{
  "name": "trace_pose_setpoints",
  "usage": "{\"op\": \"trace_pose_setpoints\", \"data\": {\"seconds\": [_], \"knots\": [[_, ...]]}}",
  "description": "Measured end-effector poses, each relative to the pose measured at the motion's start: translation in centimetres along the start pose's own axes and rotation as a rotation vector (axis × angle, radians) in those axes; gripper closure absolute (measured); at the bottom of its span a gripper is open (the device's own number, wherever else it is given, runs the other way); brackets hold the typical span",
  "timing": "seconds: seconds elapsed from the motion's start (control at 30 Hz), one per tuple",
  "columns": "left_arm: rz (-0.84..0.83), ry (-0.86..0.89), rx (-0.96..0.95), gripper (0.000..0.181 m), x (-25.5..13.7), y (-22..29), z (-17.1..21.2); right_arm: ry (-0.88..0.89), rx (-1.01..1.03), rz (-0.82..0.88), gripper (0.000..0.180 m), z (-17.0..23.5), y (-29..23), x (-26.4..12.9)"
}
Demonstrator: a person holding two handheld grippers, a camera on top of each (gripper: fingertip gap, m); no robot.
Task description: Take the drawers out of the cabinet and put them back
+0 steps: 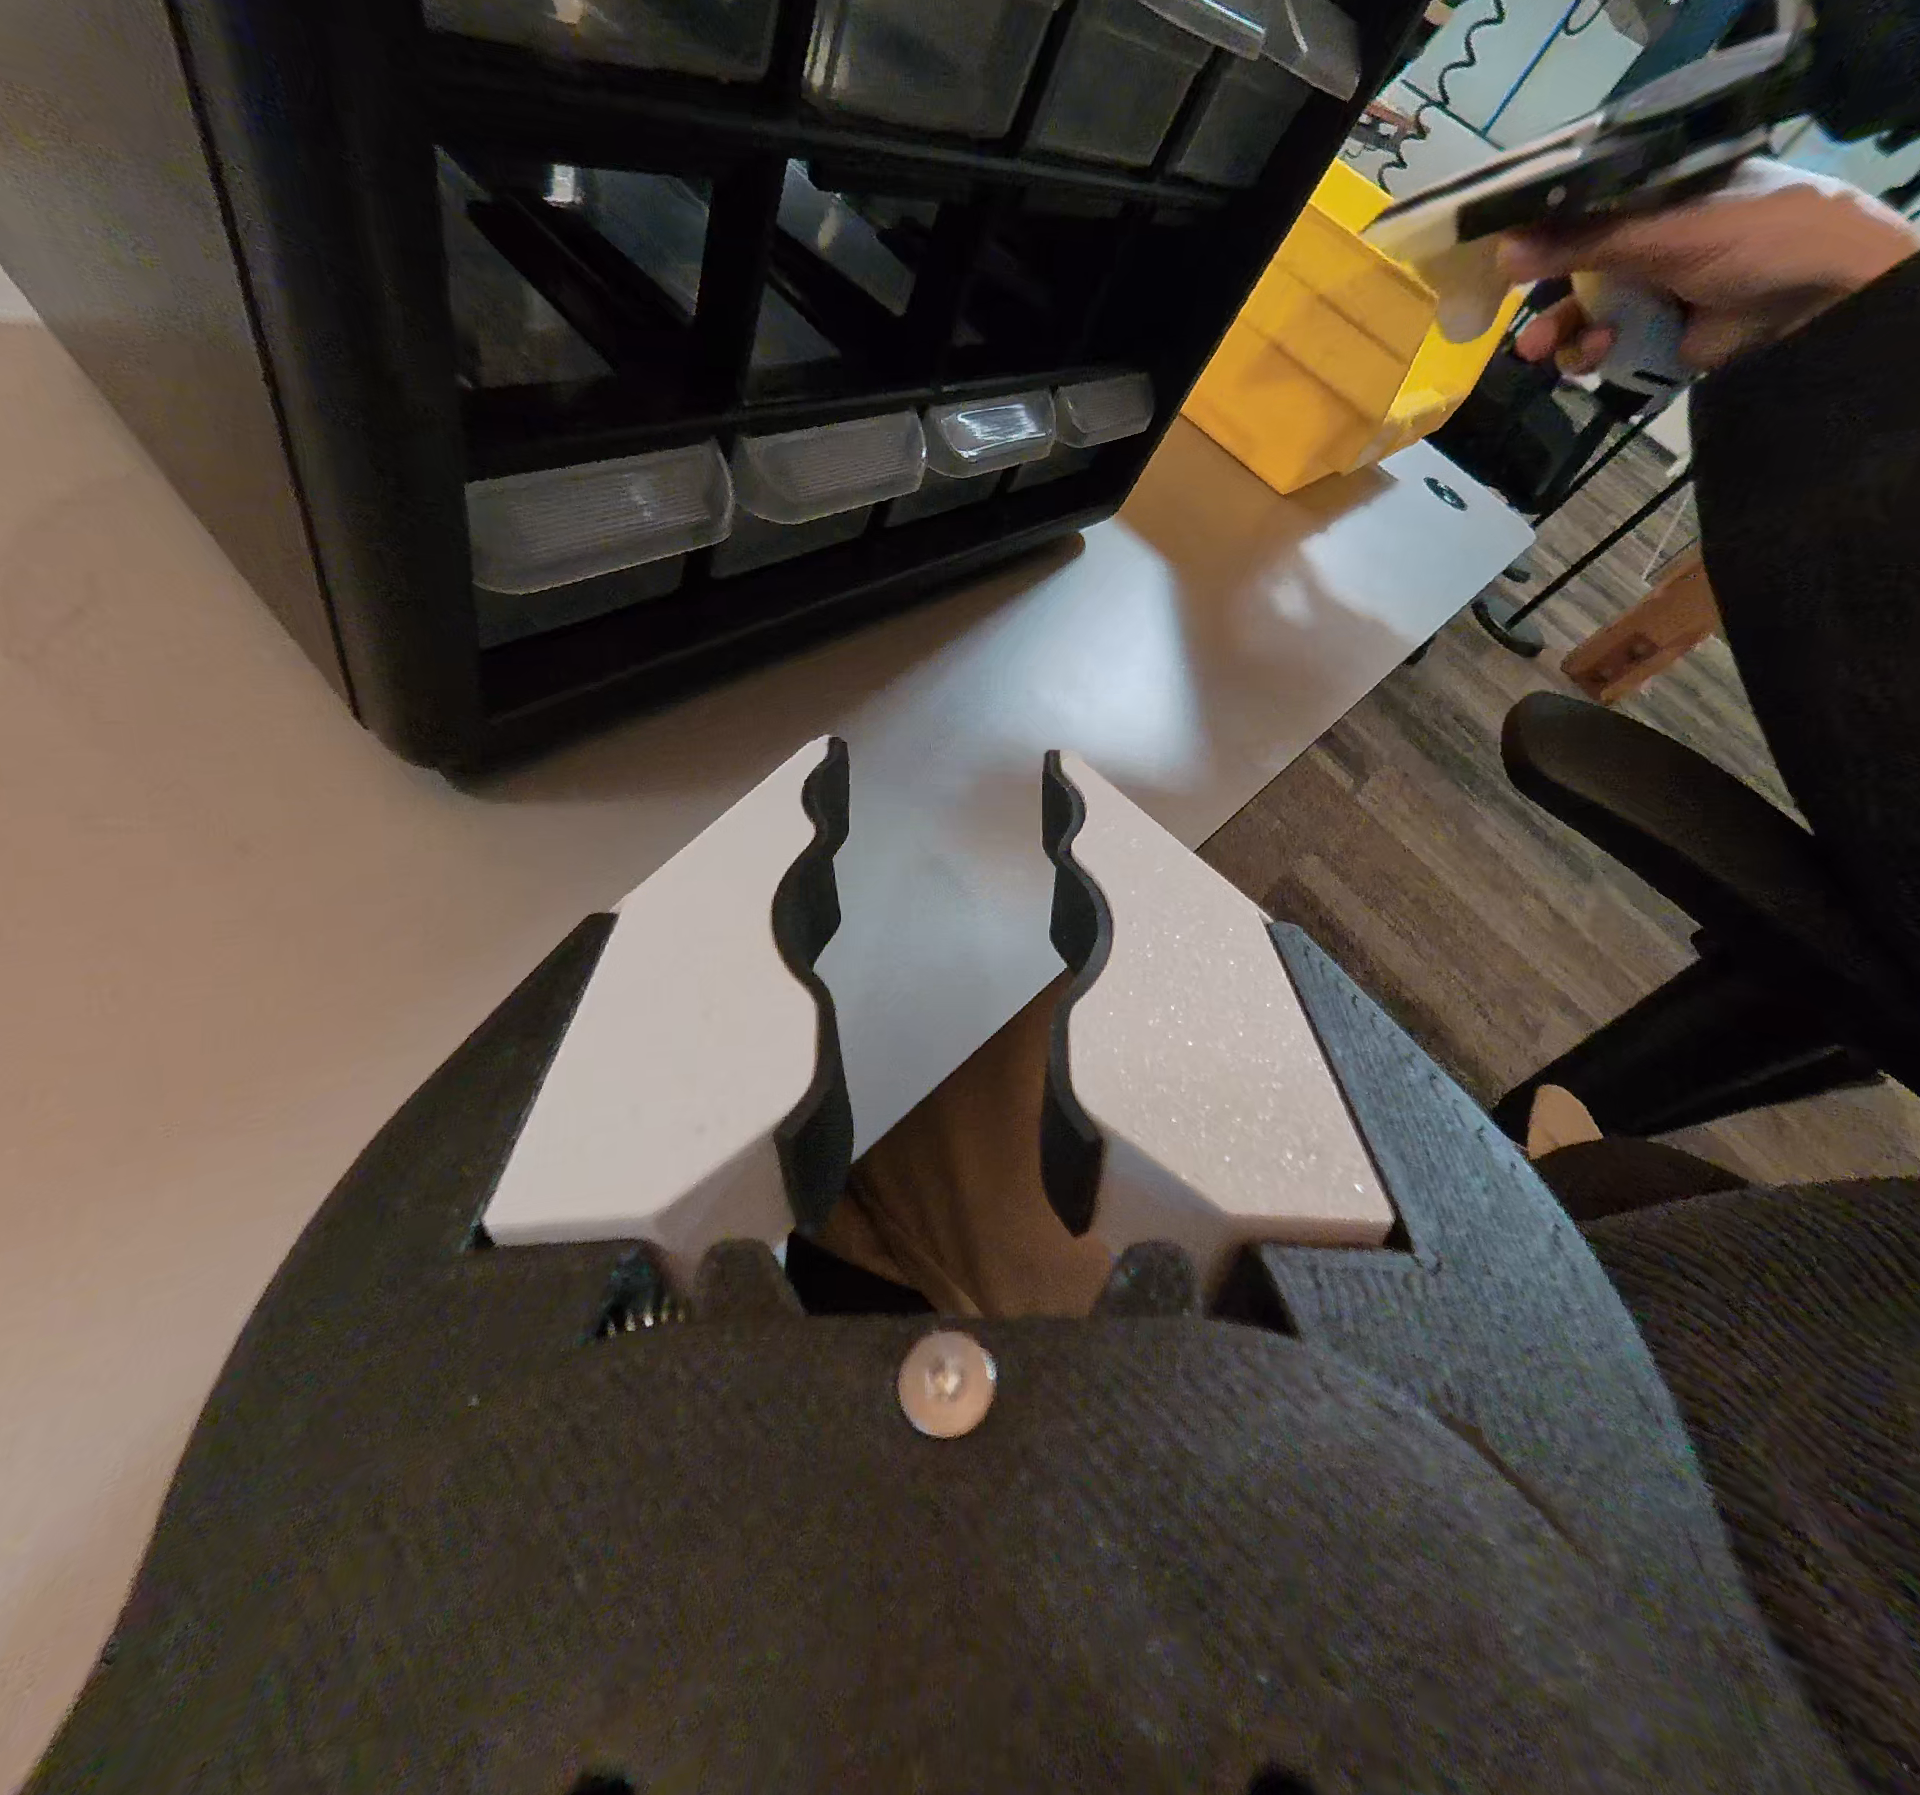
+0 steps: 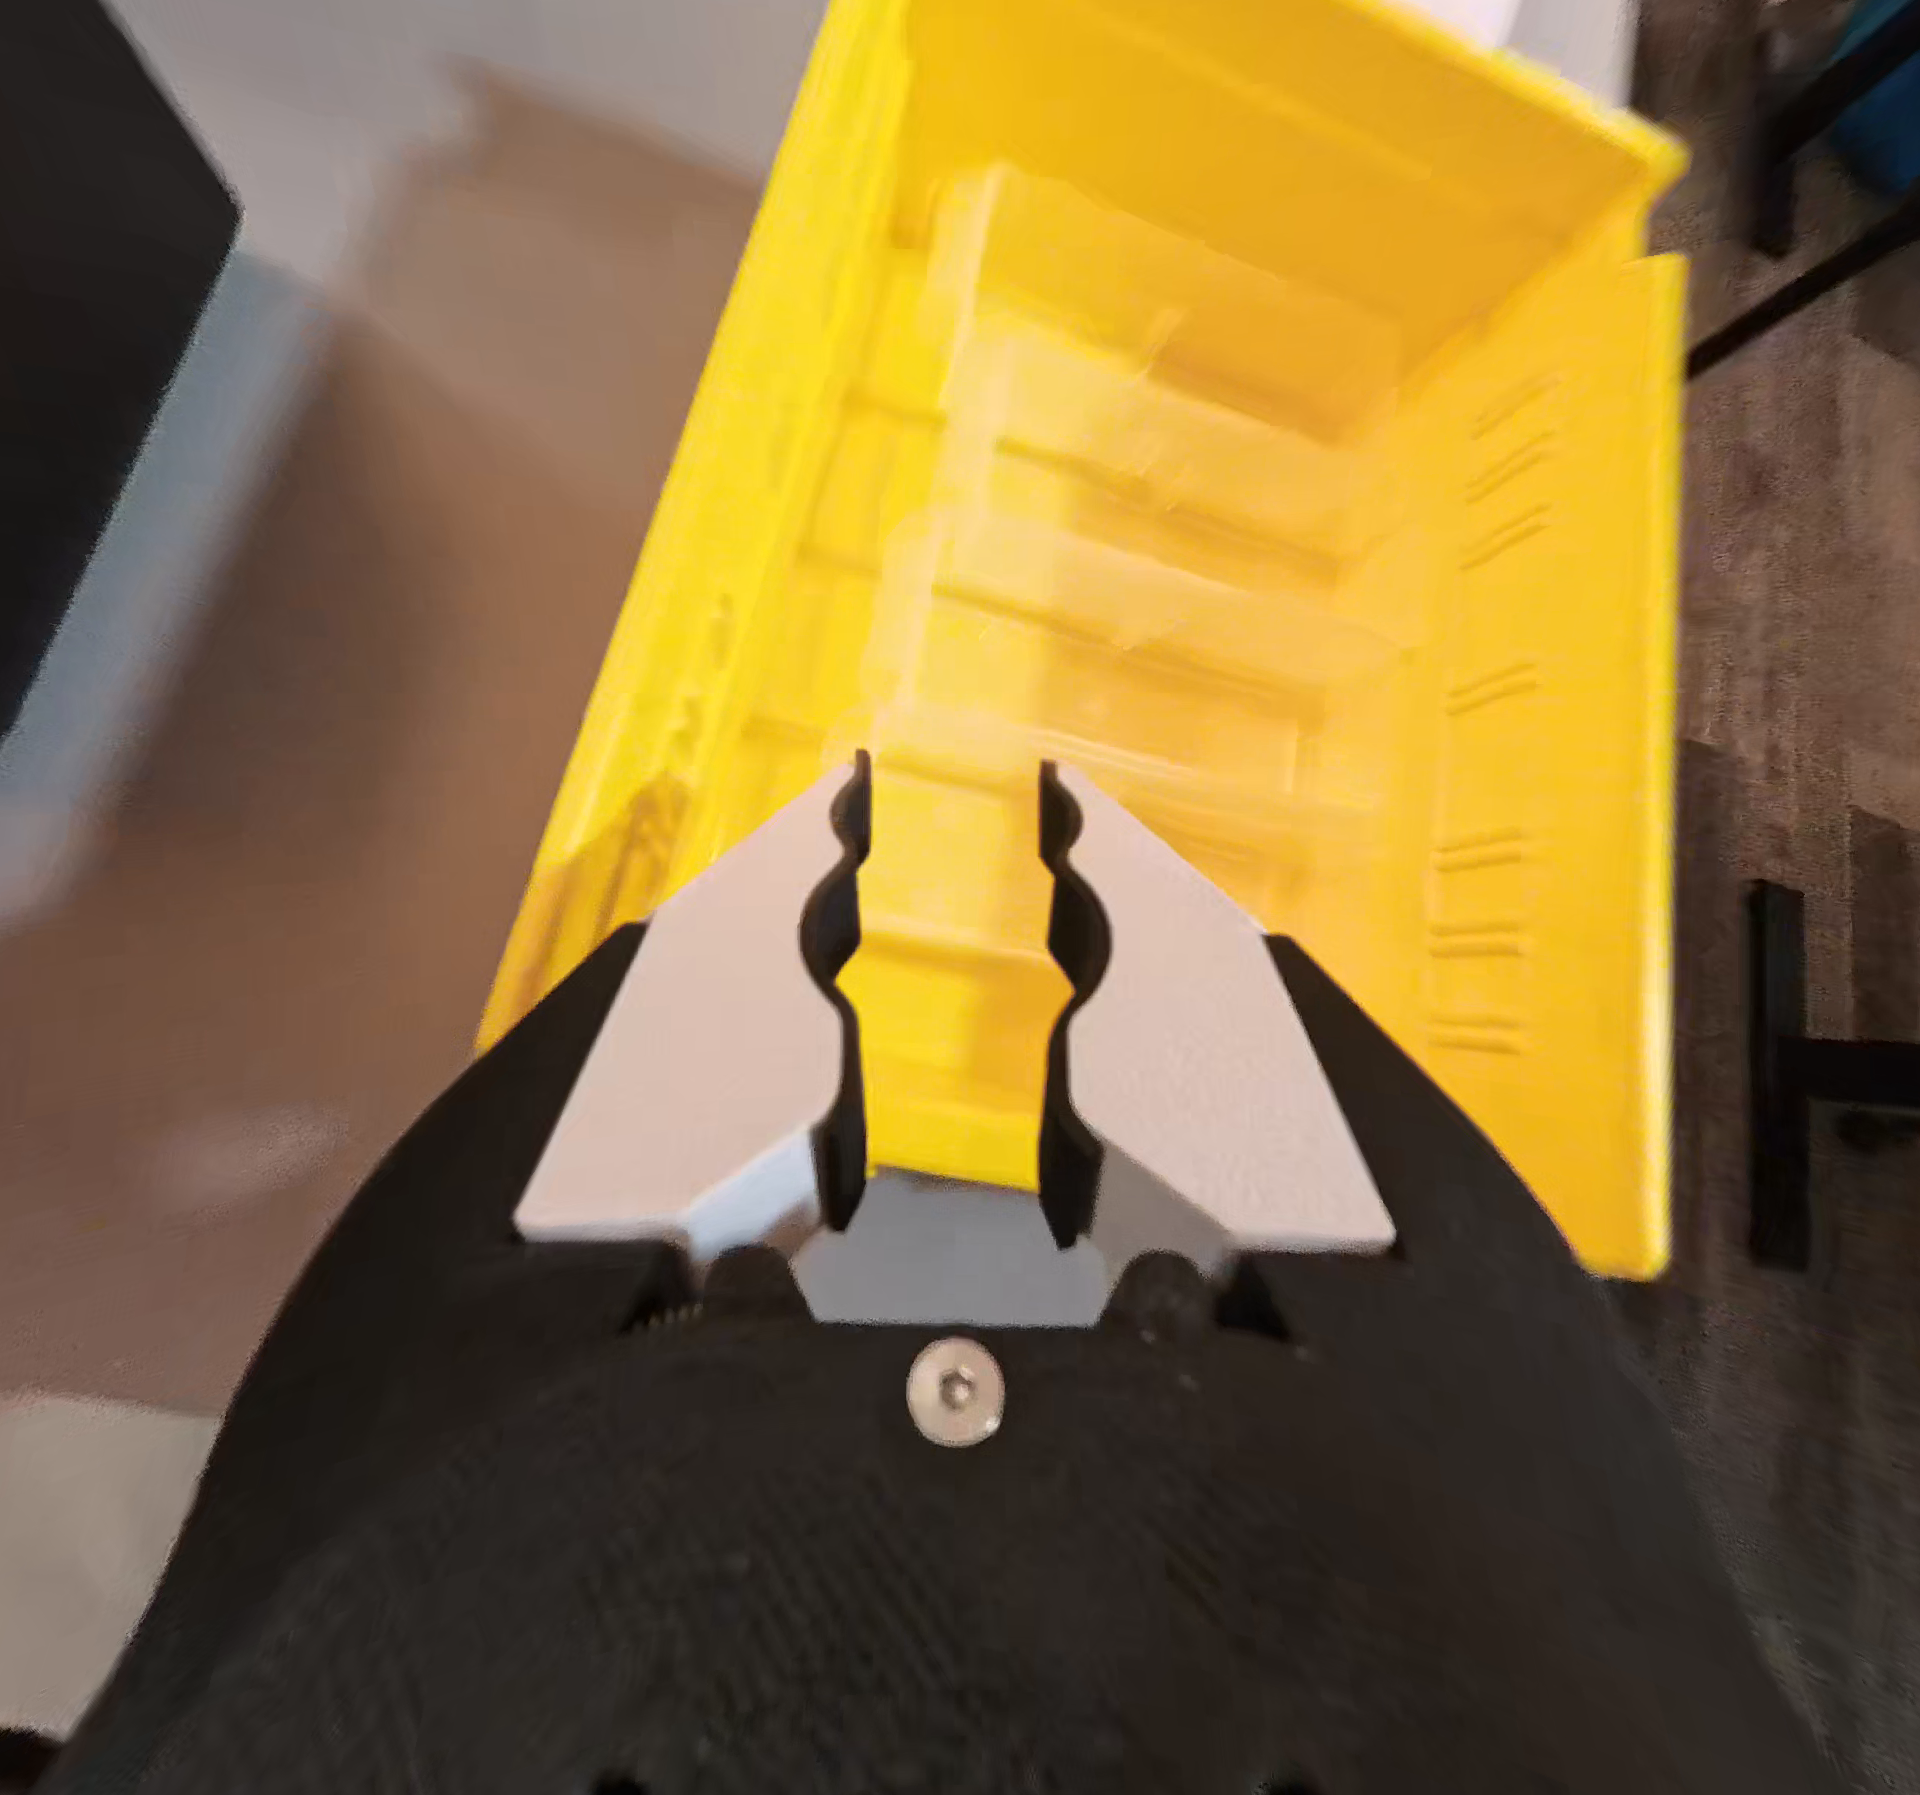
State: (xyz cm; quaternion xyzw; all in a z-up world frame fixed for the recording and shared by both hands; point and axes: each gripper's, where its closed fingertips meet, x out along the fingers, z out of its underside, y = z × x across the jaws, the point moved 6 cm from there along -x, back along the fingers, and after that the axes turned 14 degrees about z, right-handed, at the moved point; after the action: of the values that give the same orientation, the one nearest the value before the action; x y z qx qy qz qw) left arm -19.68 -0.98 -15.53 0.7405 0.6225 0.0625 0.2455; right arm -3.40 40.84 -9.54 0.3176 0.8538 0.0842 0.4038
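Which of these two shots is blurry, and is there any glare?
Right wrist view: motion blur smears the yellow plastic bin and the clear drawers lying in it. Left wrist view: sharp, with wide-angle bending of the black drawer cabinet and window glare on the beige tabletop.

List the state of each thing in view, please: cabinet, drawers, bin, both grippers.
Cabinet: upright on the table, one row of slots empty.
Bottom-row drawers: pushed in.
Yellow bin: open on top, clear drawers lying inside, blurred.
Left gripper: fingers apart, holding nothing.
Right gripper: fingers apart, over the bin, holding nothing.
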Motion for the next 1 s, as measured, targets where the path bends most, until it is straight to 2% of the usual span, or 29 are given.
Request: {"op": "trace_pose_setpoints", "data": {"seconds": [0.03, 0.13, 0.23, 0.3, 0.4, 0.5, 0.67, 0.73, 0.83, 1.0], "knots": [[0.003, -0.002, 0.001, 0.146, 0.1, 0.0, 0.0, 0.039, 0.050, 0.027, 0.144, -0.3, 1.0, -0.4], [0.010, -0.009, 0.009, 0.145, 0.5, 0.1, -0.1, 0.169, 0.218, 0.225, 0.124, -0.6, 5.8, -1.5], [0.021, -0.017, 0.010, 0.146, 0.8, 0.1, -0.1, 0.206, 0.360, 0.403, 0.115, 1.9, 10.8, -1.6], [0.029, -0.019, 0.009, 0.146, 1.0, 0.3, -0.1, 0.159, 0.442, 0.404, 0.110, 4.5, 12.4, -0.5], [0.044, -0.037, 0.005, 0.146, 1.5, 0.4, -0.1, 0.111, 0.570, 0.295, 0.106, 7.3, 12.6, 1.8], [0.059, -0.062, 0.004, 0.147, 2.0, 0.6, 0.1, 0.123, 0.647, 0.222, 0.126, 8.4, 12.5, 3.8], [0.047, -0.080, 0.017, 0.147, 2.0, 0.5, 0.4, 0.135, 0.756, 0.041, 0.147, 8.3, 12.3, 5.9], [0.010, -0.075, 0.018, 0.146, 1.7, -0.1, 0.4, 0.148, 0.763, -0.024, 0.164, 8.1, 11.9, 6.0], [-0.022, -0.047, 0.006, 0.146, 1.5, -0.7, 0.3, 0.167, 0.766, -0.068, 0.172, 7.9, 11.7, 5.9], [-0.032, -0.021, 0.009, 0.145, 1.5, -0.7, -0.1, 0.154, 0.787, -0.124, 0.174, 8.0, 11.6, 5.8]]}}
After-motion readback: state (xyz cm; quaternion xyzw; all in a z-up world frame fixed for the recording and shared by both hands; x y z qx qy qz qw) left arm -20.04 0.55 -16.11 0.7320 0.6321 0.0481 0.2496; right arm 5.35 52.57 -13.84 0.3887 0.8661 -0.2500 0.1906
